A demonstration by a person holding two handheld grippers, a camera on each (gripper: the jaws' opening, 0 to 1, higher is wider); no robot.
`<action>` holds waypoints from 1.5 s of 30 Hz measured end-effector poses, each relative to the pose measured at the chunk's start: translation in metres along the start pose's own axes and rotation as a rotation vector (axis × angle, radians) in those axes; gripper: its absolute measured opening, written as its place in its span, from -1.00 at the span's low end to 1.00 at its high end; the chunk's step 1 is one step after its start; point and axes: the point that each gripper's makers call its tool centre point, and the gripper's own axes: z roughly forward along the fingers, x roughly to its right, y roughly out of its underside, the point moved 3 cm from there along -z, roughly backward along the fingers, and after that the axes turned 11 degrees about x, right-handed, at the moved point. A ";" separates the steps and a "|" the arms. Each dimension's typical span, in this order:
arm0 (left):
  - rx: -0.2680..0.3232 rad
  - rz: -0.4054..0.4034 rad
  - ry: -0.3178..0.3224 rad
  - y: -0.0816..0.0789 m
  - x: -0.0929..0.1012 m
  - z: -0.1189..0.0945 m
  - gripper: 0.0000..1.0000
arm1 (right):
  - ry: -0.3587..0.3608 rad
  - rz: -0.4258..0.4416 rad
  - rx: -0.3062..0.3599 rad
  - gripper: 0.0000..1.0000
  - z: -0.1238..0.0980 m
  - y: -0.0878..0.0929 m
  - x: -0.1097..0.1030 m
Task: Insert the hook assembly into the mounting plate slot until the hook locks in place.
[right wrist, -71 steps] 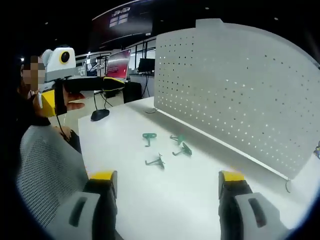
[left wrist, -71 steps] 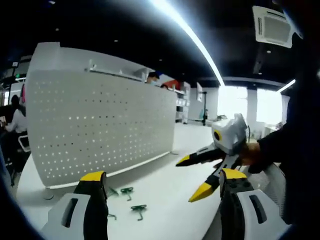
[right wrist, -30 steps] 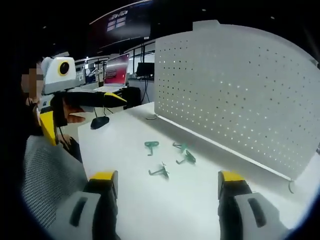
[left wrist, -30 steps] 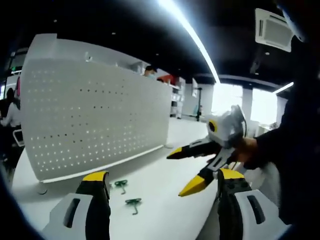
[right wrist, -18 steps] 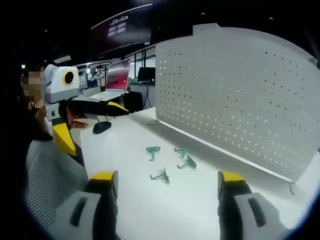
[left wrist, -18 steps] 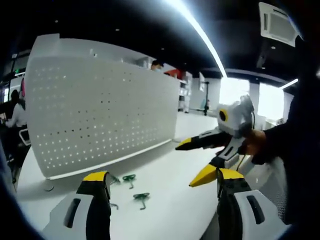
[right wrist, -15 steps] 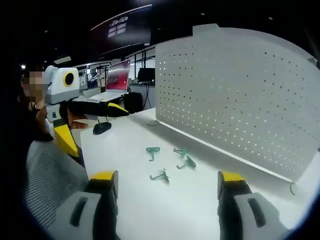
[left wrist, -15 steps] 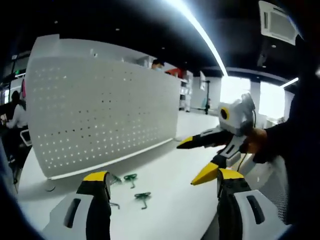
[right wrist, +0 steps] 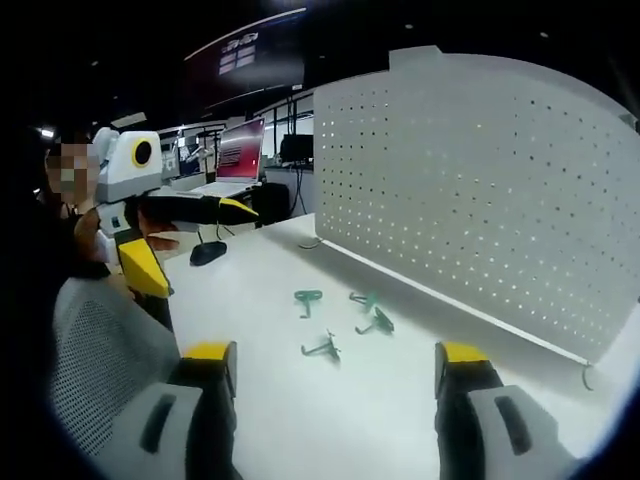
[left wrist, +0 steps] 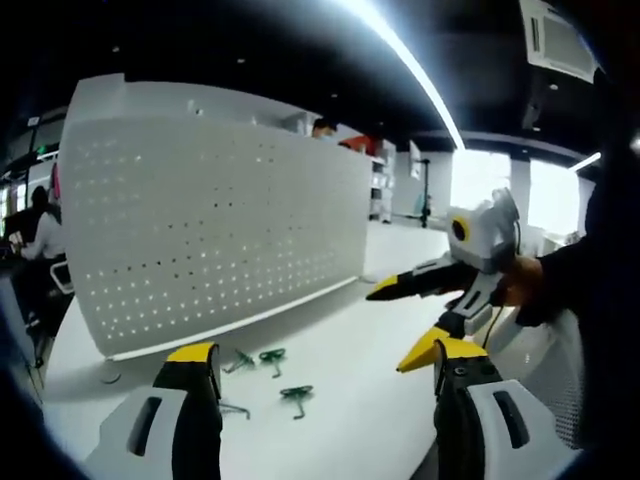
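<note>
Small green metal hooks (right wrist: 325, 349) unmoved since earlier; ahead of both wide-apart, empty grippers (left wrist: 318, 372) (right wrist: 334, 368); risk: thin hook slipping from pinch.

Left gripper (left wrist: 318, 375), right gripper (right wrist: 336, 370) — jaws apart, empty.

An open-plan office: a long white table (right wrist: 270, 300), a dark ceiling with a bright strip light (left wrist: 400, 60) and an air-conditioning vent (left wrist: 560, 40) up ahead, an open laptop (right wrist: 232, 160) on a desk beyond the table, people seated at far desks
</note>
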 end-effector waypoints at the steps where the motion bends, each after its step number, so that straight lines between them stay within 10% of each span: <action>1: 0.001 0.002 -0.002 0.000 0.000 0.000 0.78 | 0.000 0.000 0.001 0.57 -0.001 0.000 0.000; 45: -0.017 0.001 -0.035 0.001 -0.004 0.001 0.70 | 0.041 -0.018 0.012 0.54 -0.009 -0.001 0.016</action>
